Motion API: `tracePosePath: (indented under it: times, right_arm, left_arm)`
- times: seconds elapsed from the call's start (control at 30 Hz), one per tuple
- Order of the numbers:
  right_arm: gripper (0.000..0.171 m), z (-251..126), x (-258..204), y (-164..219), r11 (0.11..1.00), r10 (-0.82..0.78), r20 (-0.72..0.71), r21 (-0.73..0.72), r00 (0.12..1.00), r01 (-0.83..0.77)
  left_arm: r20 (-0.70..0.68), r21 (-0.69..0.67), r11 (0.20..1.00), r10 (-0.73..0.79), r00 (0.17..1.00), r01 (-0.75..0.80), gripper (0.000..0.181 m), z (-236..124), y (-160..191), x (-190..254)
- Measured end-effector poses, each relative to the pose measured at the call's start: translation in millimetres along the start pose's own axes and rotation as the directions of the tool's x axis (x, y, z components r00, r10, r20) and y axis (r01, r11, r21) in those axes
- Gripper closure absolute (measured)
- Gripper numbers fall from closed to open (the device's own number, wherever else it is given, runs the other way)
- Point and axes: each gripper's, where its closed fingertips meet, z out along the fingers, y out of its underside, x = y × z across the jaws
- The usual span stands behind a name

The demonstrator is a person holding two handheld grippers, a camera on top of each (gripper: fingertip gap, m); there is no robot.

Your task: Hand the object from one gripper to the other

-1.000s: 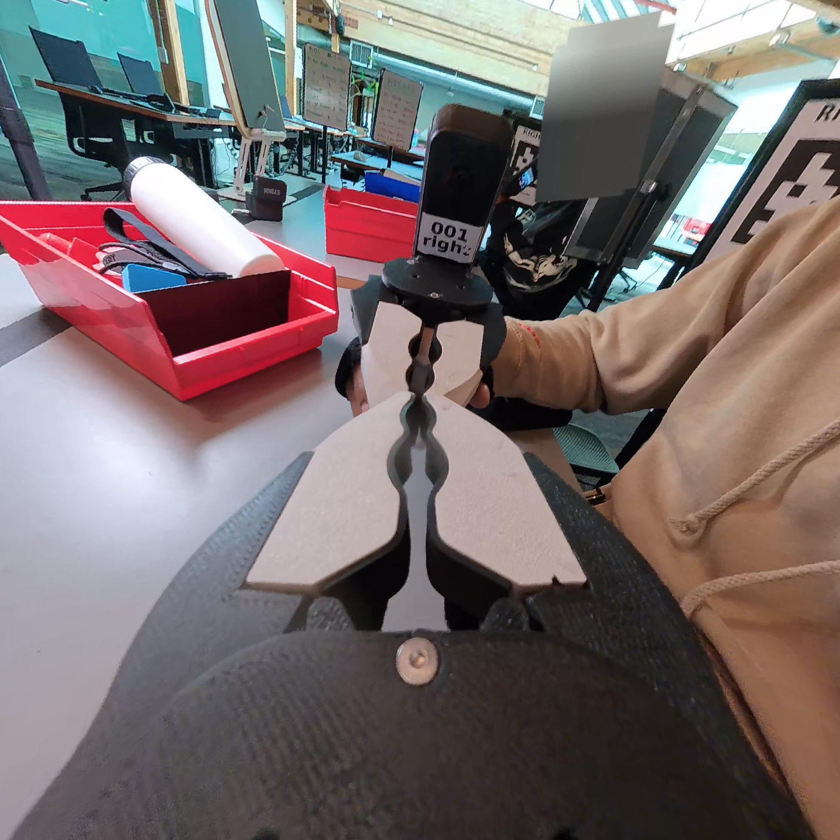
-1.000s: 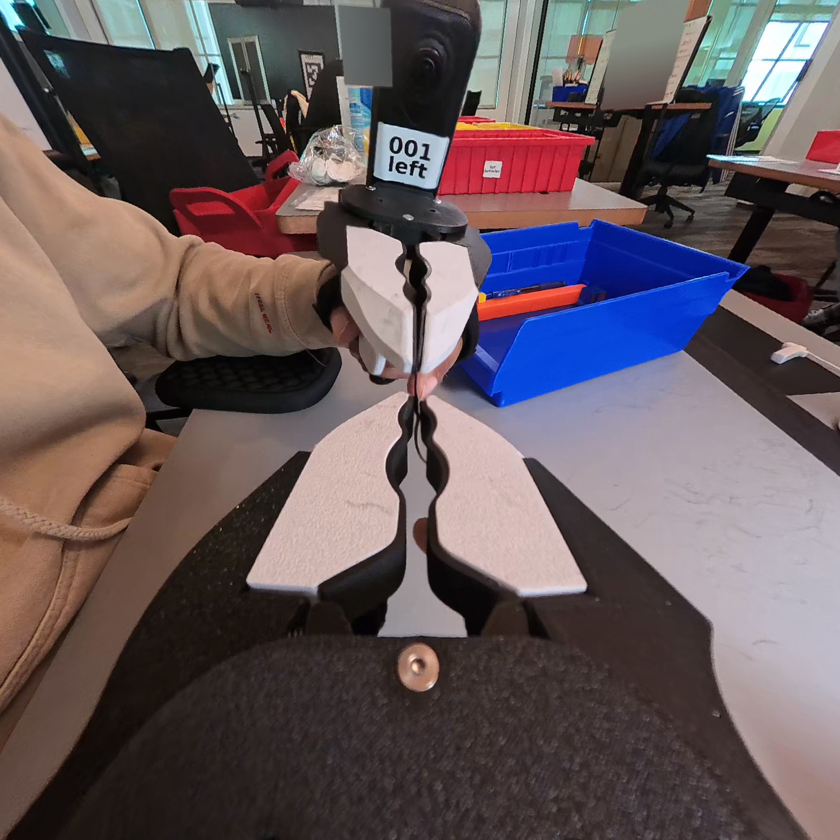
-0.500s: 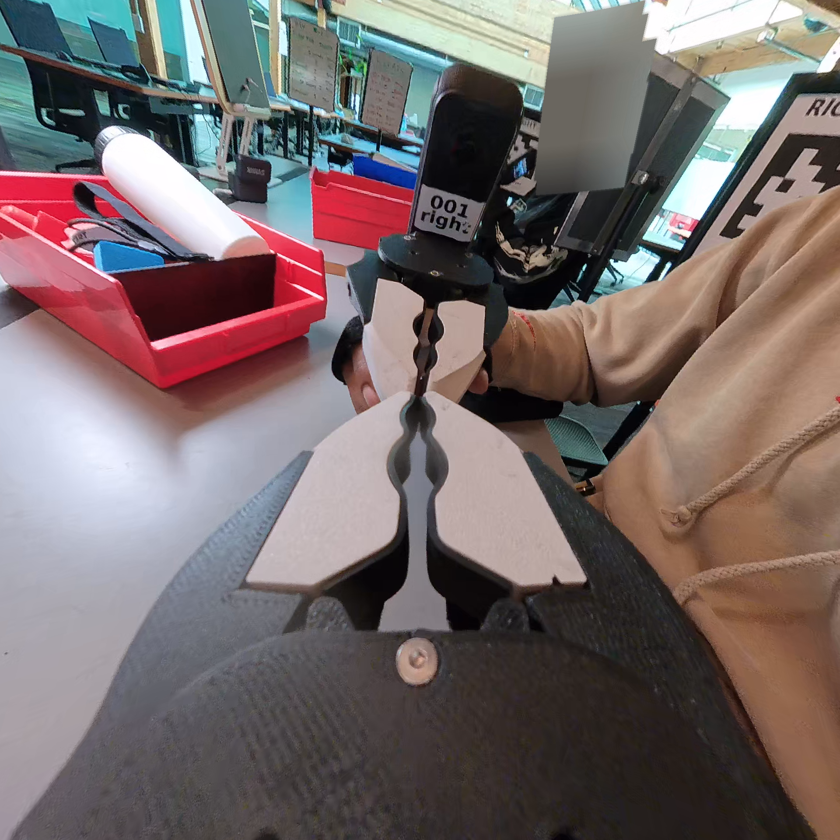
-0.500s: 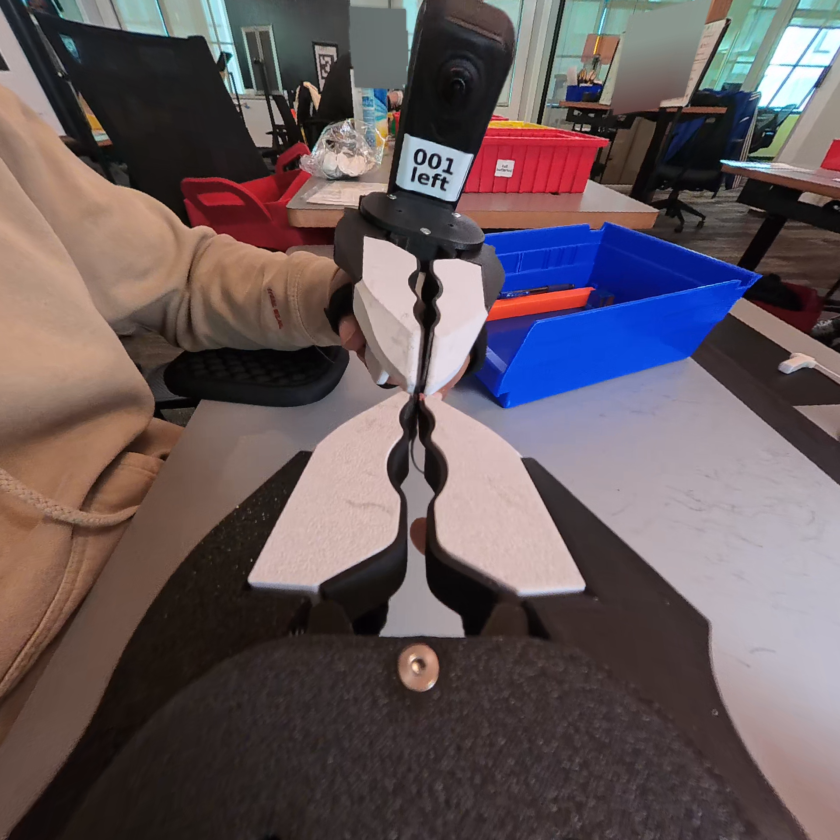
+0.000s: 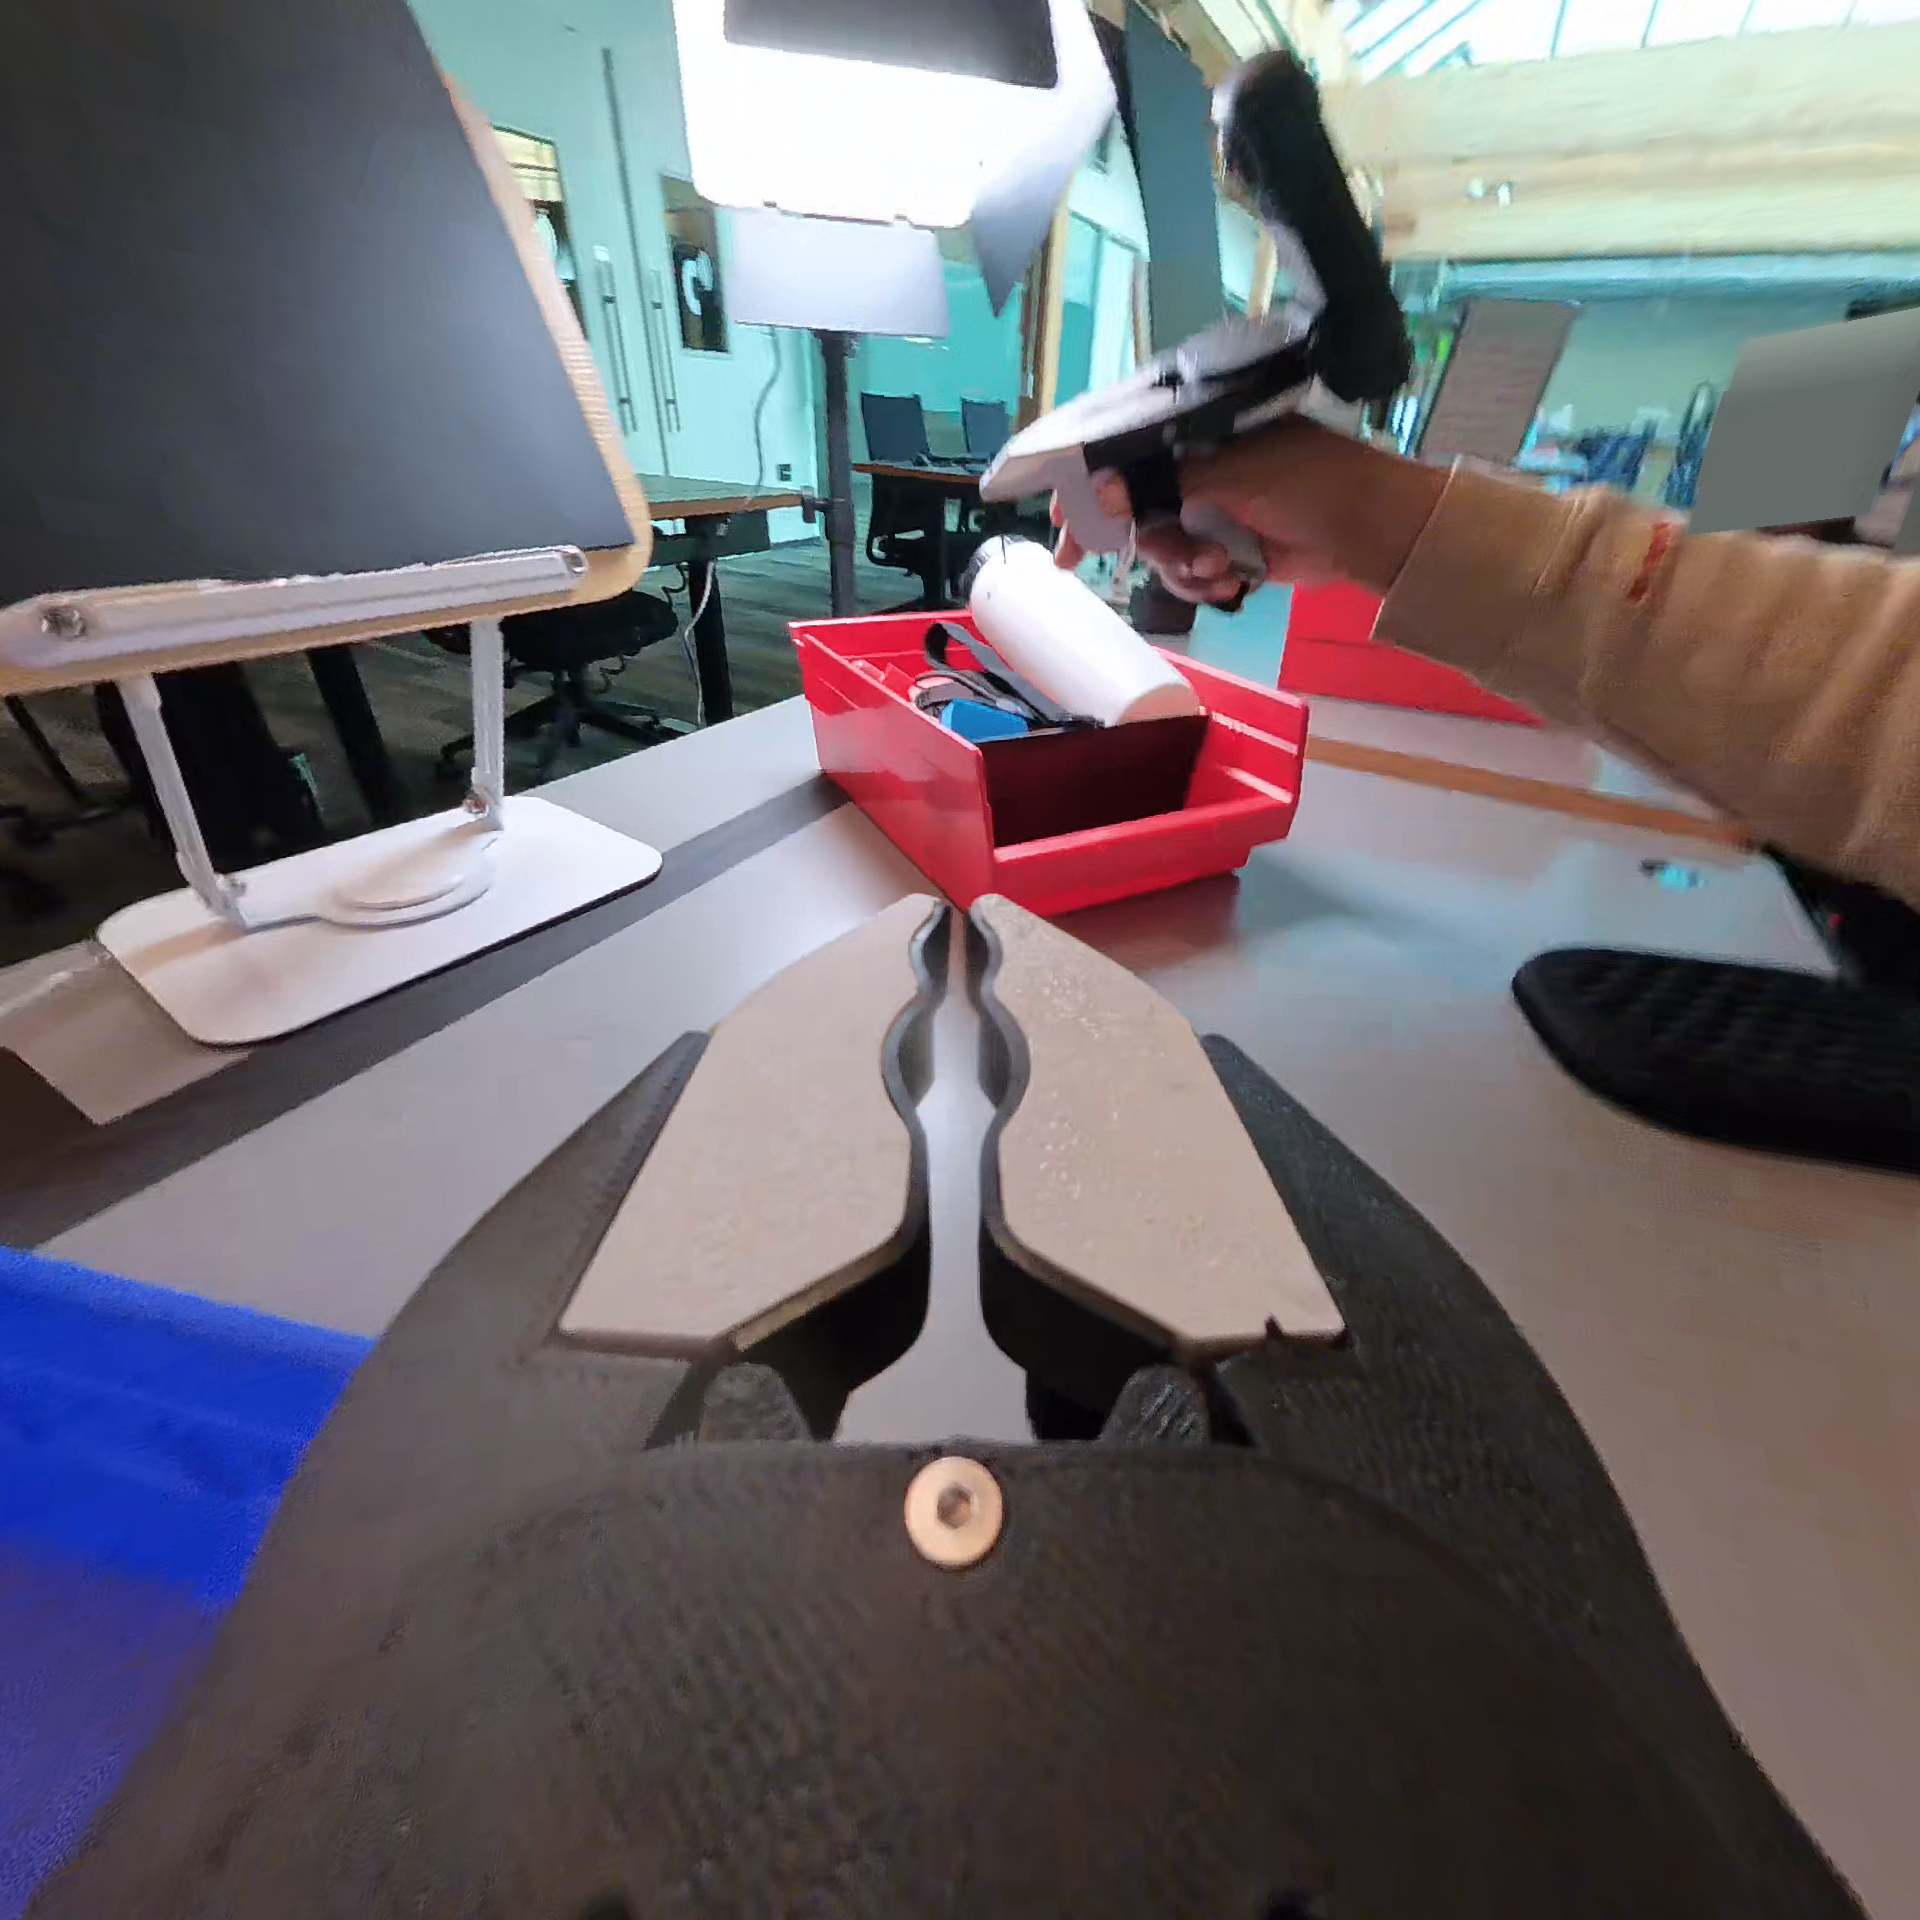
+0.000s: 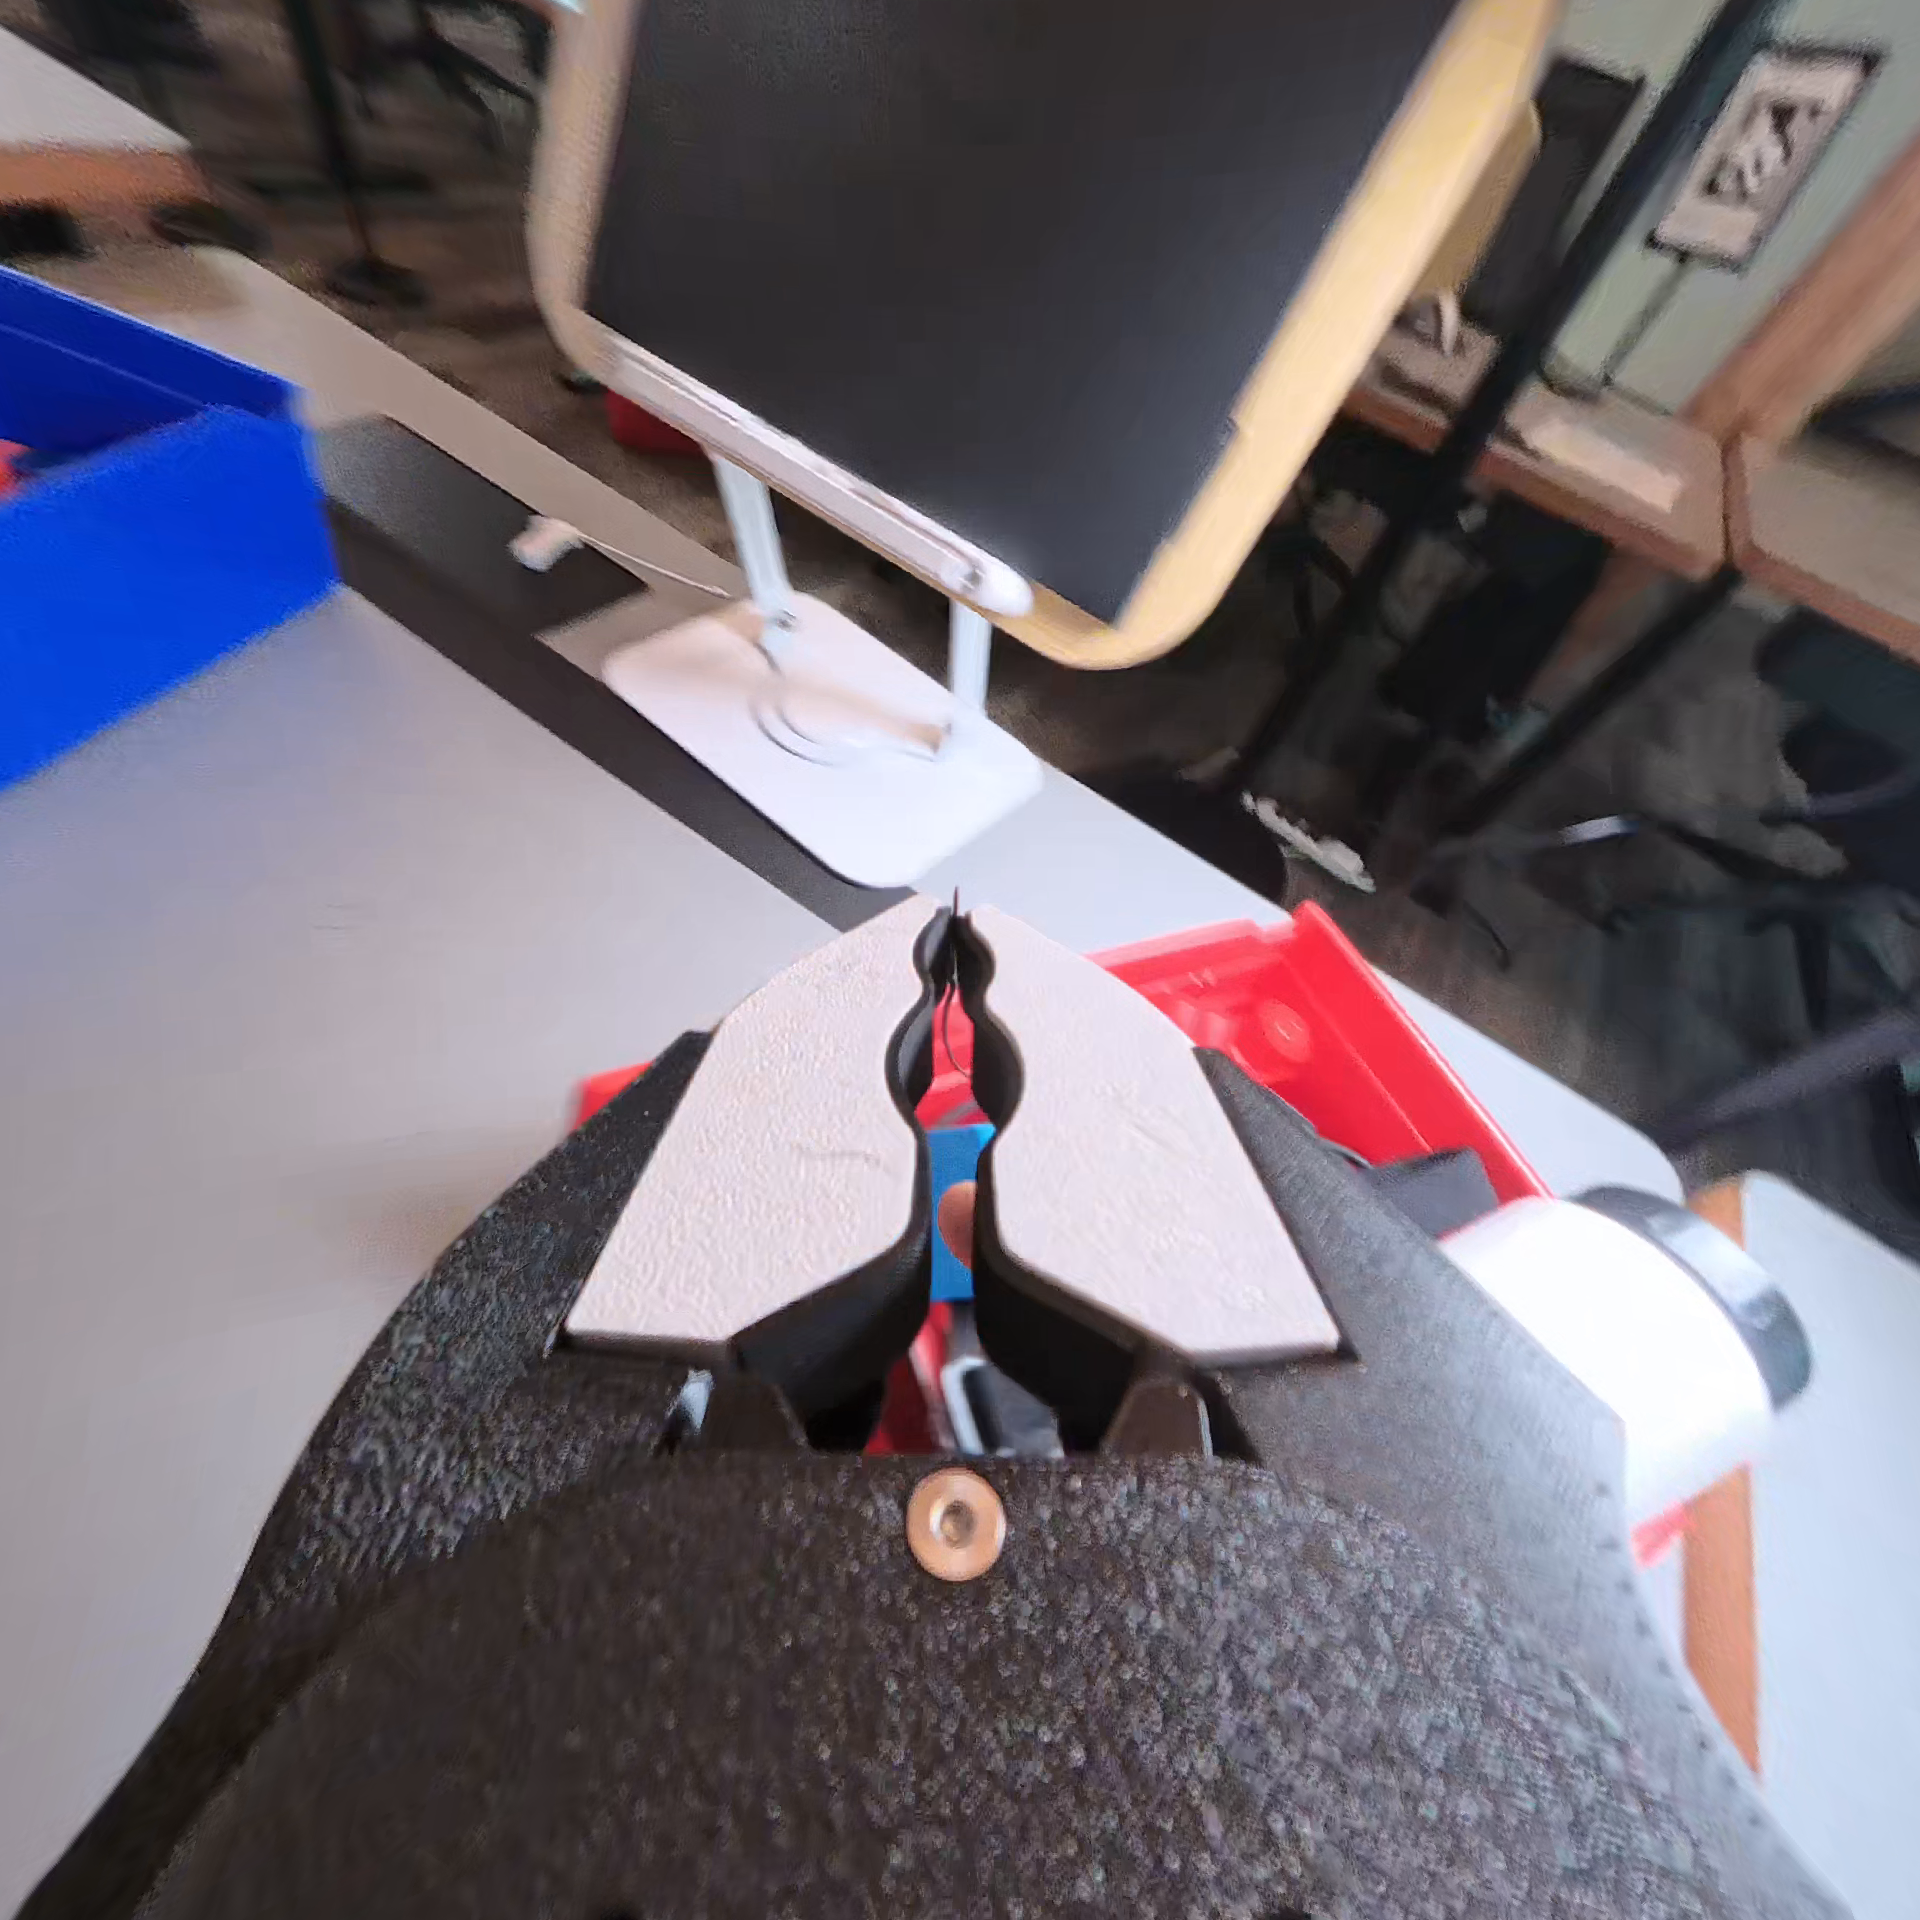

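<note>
My right gripper is shut on a thin black strand that runs down between its fingertips. It hovers over the red bin. In the left wrist view the right gripper is blurred, high above the red bin, held by a hand in a beige sleeve. My left gripper is shut with nothing between its tips, low over the grey table and pointing at the red bin.
The red bin holds a white bottle, black straps and a blue block. A dark panel on a white stand is at the table's far edge. A blue bin is at the left. A black mesh seat is at the right. Tip to tip, the grippers are about 30 centimetres apart.
The grippers were tip to tip with the black strand between them. Now they are apart: the right one has swung over the red bin with the strand, and the left one has turned away empty.
</note>
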Motion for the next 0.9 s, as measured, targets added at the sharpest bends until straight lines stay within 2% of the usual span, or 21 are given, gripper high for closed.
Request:
tracePosePath:
  times: [0.07, 0.27, 0.4, 0.57, 0.73, 0.9]
  right_arm:
    - [0.170, 17, 28, 20, 0.996, 0.050, -0.045, -0.077, 0.998, -0.053]
    - [0.169, 43, 52, 48, 0.975, 0.179, -0.050, -0.128, 0.983, -0.184]
    - [0.151, 42, 54, 53, 0.979, 0.131, -0.082, -0.147, 0.988, -0.142]
    - [0.135, 21, 47, 38, 0.991, 0.108, -0.103, -0.073, 0.989, -0.116]
    - [0.138, -20, -1, 12, 0.986, 0.115, 0.003, 0.124, 0.993, -0.115]
    - [0.147, -62, -93, 24, 0.952, 0.171, 0.238, 0.210, 0.956, -0.222]
  left_arm:
    - [-0.010, 0.025, 0.998, -0.060, 0.998, 0.060, 0.181, -1, -4, -1]
    - [0.027, -0.010, 1.000, 0.007, 1.000, -0.006, 0.181, -5, -4, -4]
    - [0.078, -0.048, 0.999, 0.027, 0.997, -0.023, 0.181, -8, -1, -14]
    - [0.142, -0.061, 0.998, 0.018, 0.990, -0.010, 0.181, -17, -4, -30]
    - [0.220, -0.061, 0.997, 0.068, 0.973, -0.056, 0.181, -43, -21, -53]
    - [0.357, -0.155, 0.983, 0.153, 0.921, -0.103, 0.178, -103, -43, -101]
